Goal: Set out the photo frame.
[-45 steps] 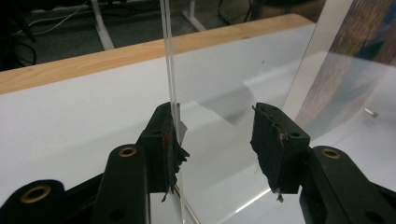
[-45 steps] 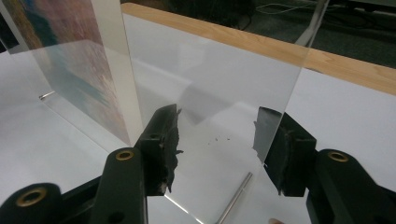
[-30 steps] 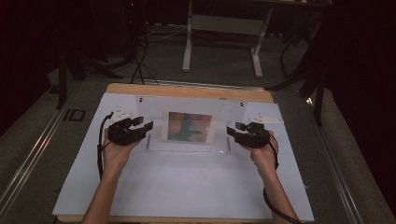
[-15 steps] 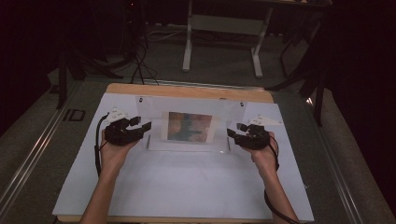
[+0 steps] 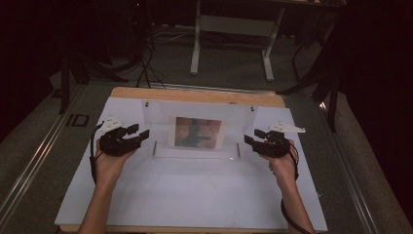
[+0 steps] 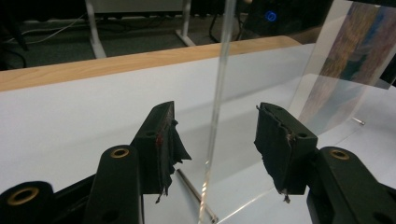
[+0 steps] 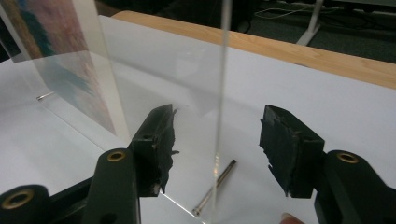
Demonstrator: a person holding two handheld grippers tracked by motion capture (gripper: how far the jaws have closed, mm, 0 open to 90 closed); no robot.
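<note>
You work at a wooden desk (image 5: 195, 95) topped by a white sheet (image 5: 195, 190), in a dim room with grey carpet. Beyond the desk's far edge stand the white legs of a second table (image 5: 231, 41), with dark cables trailing on the floor beside them.

At the middle of the sheet stands a clear acrylic stand (image 5: 195, 129), upright, its flat foot running toward you. A print (image 5: 197, 131) in blurred orange, pink and teal sits in its centre panel. Two thin metal pins lie on the foot, one near each end: the left pin (image 6: 196, 196) and the right pin (image 7: 215, 186). Two small fasteners show at the panel's top corners.

Your left hand-held gripper (image 5: 139, 135) sits at the stand's left end, your right hand-held gripper (image 5: 249, 138) at its right end, both pointing inward. In the left gripper view the black jaws are spread wide, and the panel's clear edge rises between them, touching neither. The right gripper view shows the same: jaws apart, the edge standing in the gap, free of both. The jaw pads (image 6: 273, 144) are black, frayed and ragged at the rims. Neither hand-held gripper has hold of anything.
</note>
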